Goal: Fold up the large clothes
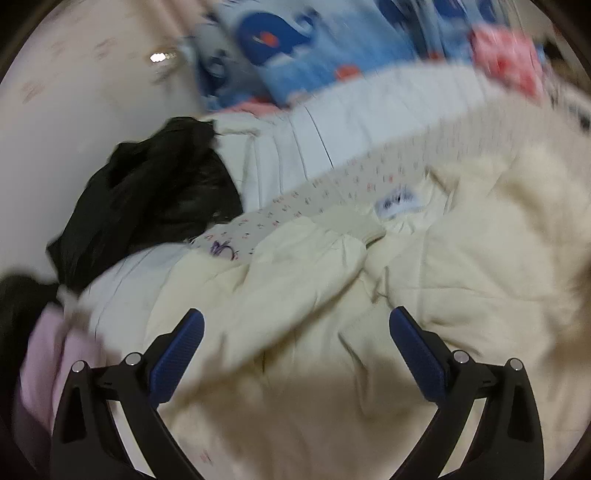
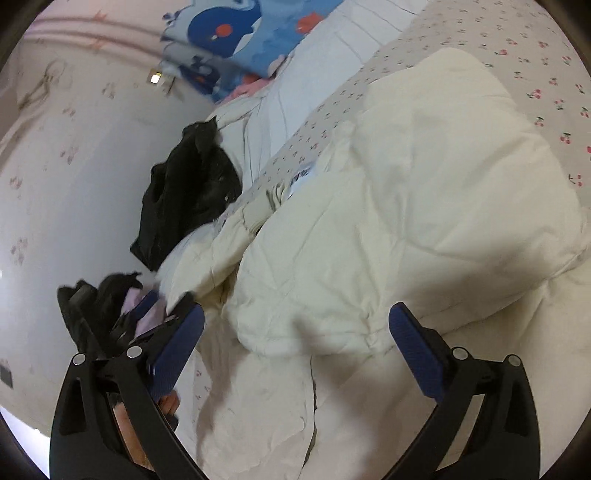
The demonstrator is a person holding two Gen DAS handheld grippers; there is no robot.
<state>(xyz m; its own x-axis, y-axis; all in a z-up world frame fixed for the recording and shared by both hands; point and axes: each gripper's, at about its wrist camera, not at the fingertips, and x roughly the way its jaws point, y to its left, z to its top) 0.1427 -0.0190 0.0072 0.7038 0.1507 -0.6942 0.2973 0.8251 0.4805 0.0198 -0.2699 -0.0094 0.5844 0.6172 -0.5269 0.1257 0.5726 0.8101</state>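
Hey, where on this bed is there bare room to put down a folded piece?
The clearest patch is the cherry-print sheet beyond the cream padded garment, toward the right. A narrower strip of sheet runs between the garment and the white bedding. It is crowded by the wall, where the black clothes and blue whale-print bedding lie.

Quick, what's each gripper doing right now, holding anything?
Left gripper: open, holding nothing, above the puffy cream padded jacket.
Right gripper: open wide, holding nothing, above the same jacket.

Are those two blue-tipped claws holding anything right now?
No. The left gripper and right gripper are both open and empty above the cream padded garment.
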